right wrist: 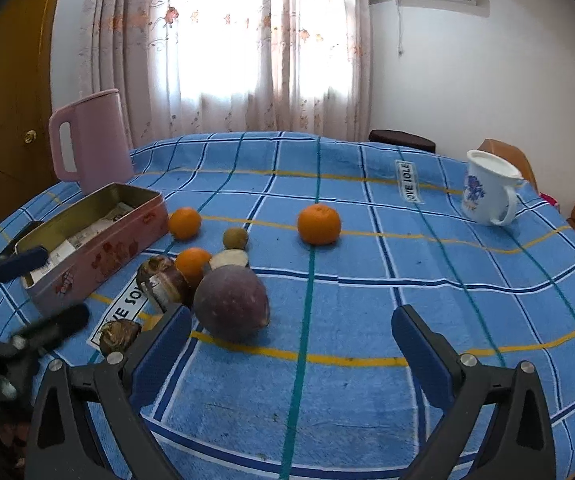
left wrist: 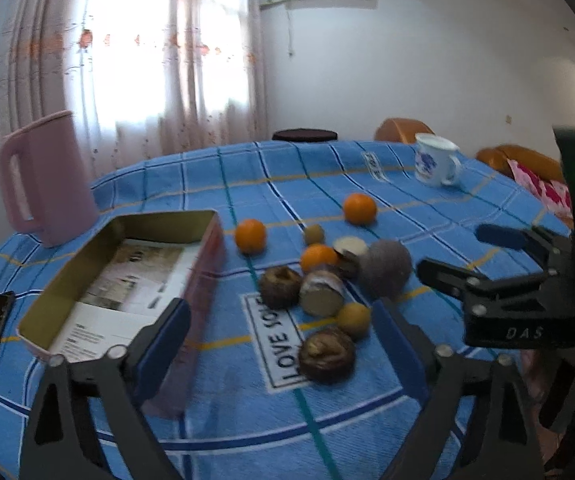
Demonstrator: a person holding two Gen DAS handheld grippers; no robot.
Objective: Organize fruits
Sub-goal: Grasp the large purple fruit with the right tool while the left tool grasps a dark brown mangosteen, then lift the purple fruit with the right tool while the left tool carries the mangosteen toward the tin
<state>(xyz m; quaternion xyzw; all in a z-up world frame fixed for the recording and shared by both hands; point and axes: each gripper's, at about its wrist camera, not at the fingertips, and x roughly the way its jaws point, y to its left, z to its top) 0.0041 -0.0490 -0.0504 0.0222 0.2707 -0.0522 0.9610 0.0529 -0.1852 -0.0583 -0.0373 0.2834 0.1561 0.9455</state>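
Fruits lie in a loose cluster on the blue checked tablecloth: three oranges, one of them apart (left wrist: 360, 209) (right wrist: 319, 224), a large purple fruit (left wrist: 385, 268) (right wrist: 231, 302), several brown cut pieces (left wrist: 326, 355), and small yellowish fruits (left wrist: 353, 319). An open pink tin box (left wrist: 127, 276) (right wrist: 95, 240) with papers inside sits to their left. My left gripper (left wrist: 283, 344) is open, hovering above the near brown pieces. My right gripper (right wrist: 291, 344) is open and empty, just right of the purple fruit; it also shows in the left wrist view (left wrist: 467, 252).
A pink jug (left wrist: 43, 184) (right wrist: 91, 144) stands behind the tin. A white and blue mug (left wrist: 435, 165) (right wrist: 489, 188) stands at the far right. A dark stool (left wrist: 304, 135) and orange seats (left wrist: 403, 130) lie beyond the table edge.
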